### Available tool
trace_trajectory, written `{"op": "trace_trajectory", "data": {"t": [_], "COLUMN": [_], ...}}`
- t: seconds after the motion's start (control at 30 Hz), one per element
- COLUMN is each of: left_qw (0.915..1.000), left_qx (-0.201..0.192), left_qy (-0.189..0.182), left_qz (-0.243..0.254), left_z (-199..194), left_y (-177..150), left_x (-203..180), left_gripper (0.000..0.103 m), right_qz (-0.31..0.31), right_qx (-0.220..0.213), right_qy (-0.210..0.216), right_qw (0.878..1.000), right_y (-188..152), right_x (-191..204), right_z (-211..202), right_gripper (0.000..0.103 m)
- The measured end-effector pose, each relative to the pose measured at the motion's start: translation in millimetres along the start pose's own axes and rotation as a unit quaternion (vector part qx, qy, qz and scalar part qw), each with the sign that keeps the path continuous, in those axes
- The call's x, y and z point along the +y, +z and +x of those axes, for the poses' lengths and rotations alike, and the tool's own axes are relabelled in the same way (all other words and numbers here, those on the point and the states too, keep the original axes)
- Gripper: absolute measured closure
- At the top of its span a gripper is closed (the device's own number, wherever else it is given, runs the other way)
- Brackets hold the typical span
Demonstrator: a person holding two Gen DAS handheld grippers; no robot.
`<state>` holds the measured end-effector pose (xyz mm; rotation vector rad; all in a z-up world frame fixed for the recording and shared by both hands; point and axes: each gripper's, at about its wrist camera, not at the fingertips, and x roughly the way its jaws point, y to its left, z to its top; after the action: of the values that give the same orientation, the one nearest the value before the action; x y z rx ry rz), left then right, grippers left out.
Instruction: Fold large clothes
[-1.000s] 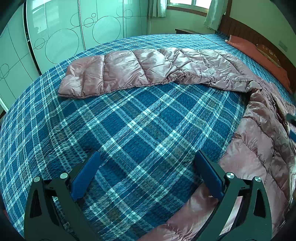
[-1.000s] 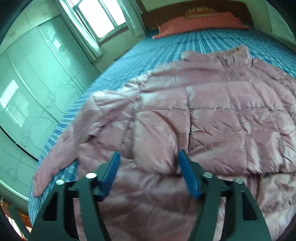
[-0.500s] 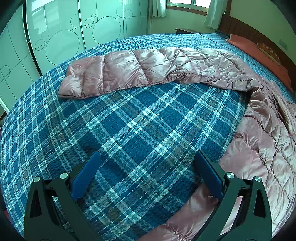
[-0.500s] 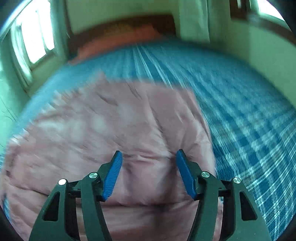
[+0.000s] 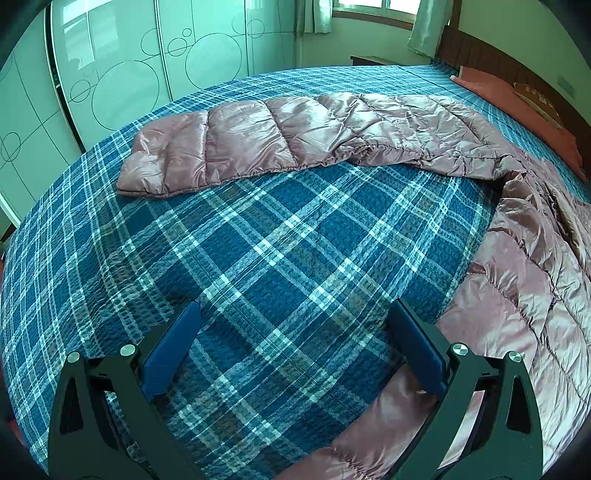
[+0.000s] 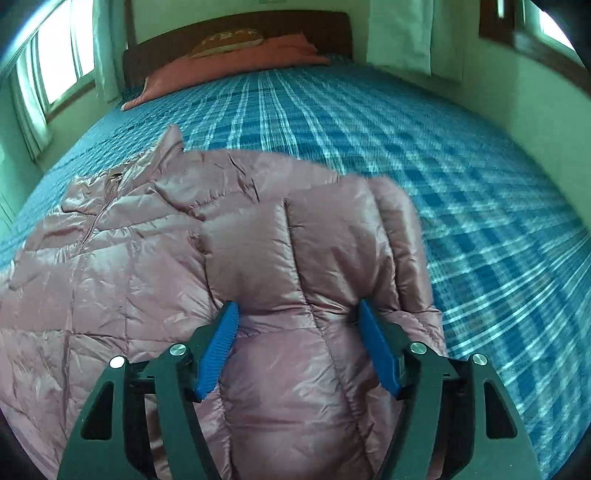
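A shiny mauve quilted down jacket (image 6: 140, 280) lies spread on a blue plaid bed. In the left wrist view one sleeve (image 5: 236, 147) stretches flat across the far side and the body (image 5: 532, 295) lies at the right. My left gripper (image 5: 295, 354) is open and empty, low over bare bedspread beside the jacket's hem. In the right wrist view the other sleeve (image 6: 332, 251) is folded onto the jacket body. My right gripper (image 6: 297, 347) is open, its blue pads (image 6: 218, 350) straddling this sleeve without pinching it.
The blue plaid bedspread (image 5: 258, 258) covers a wide bed. Red pillows (image 6: 236, 55) lie against a dark wooden headboard (image 6: 236, 26). A pale green wardrobe (image 5: 110, 74) stands beyond the bed's far side. Windows with curtains (image 6: 48, 74) line the walls.
My right gripper swung right across the jacket and now sits over the folded sleeve near the jacket's right edge. The left gripper has stayed still.
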<state>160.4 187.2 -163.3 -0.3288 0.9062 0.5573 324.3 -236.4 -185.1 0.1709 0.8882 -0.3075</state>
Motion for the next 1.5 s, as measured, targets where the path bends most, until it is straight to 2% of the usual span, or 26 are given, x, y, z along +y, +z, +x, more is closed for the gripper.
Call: {"op": "trace_trajectory", "data": {"t": [0.13, 0.23, 0.3, 0.37, 0.43, 0.57, 0.7, 0.83, 0.93, 1.0, 1.07, 1.13, 1.17, 1.2, 1.33, 1.5], "left_qw": [1.0, 1.0, 1.0, 0.9998, 0.9982, 0.987, 0.9761, 0.9622, 0.954, 0.9458, 0.9388, 0.9417, 0.9421, 0.9427, 0.9558, 0.9642], "left_qx": [0.0, 0.0, 0.002, 0.004, 0.004, -0.002, -0.011, -0.039, -0.056, -0.058, -0.067, -0.069, -0.067, -0.067, -0.095, -0.144], "left_qy": [0.001, -0.001, -0.007, -0.017, -0.05, -0.112, -0.127, -0.137, -0.135, -0.155, -0.151, -0.146, -0.152, -0.15, -0.127, -0.167], "left_qz": [0.0, -0.001, -0.005, -0.012, -0.035, -0.115, -0.176, -0.232, -0.262, -0.28, -0.302, -0.295, -0.291, -0.29, -0.248, -0.148], "left_z": [0, 0, 1, 1, -3, -5, 13, 31, 47, 60, 70, 75, 80, 84, 73, 34], "left_y": [0, 0, 1, 3, 7, 15, 29, 49, 68, 76, 83, 93, 99, 105, 126, 151], "left_x": [0, 0, 4, 11, 27, 72, 116, 159, 187, 204, 221, 228, 237, 239, 238, 193], "left_gripper": [0.002, 0.002, 0.002, 0.002, 0.002, 0.002, 0.002, 0.004, 0.015, 0.031, 0.039, 0.059, 0.074, 0.083, 0.091, 0.095], "right_qz": [0.011, 0.005, -0.015, -0.025, -0.028, -0.021, -0.022, -0.024, -0.024, -0.025, -0.025, -0.025, -0.025, -0.025, -0.025, -0.024], "right_qx": [-0.026, -0.022, -0.01, -0.019, -0.02, -0.026, -0.031, -0.034, -0.036, -0.037, -0.038, -0.038, -0.039, -0.039, -0.04, -0.041], "right_qy": [0.046, 0.058, 0.045, 0.034, 0.03, 0.04, 0.04, 0.038, 0.038, 0.037, 0.037, 0.037, 0.037, 0.036, 0.037, 0.037], "right_qw": [0.999, 0.998, 0.999, 0.999, 0.999, 0.999, 0.998, 0.998, 0.998, 0.998, 0.998, 0.998, 0.998, 0.998, 0.998, 0.998], "right_y": [-17, -30, -40, -45, -44, -42, -43, -48, -49, -49, -49, -49, -49, -49, -49, -50], "right_x": [5, 12, 16, 19, 22, 18, 19, 20, 20, 20, 20, 20, 20, 21, 20, 20], "right_z": [-41, -44, -27, -23, -24, -23, -23, -25, -26, -26, -26, -26, -26, -26, -25, -26], "right_gripper": [0.037, 0.037, 0.036, 0.034, 0.033, 0.032, 0.032, 0.031, 0.031, 0.031, 0.031, 0.031, 0.031, 0.031, 0.031, 0.031]}}
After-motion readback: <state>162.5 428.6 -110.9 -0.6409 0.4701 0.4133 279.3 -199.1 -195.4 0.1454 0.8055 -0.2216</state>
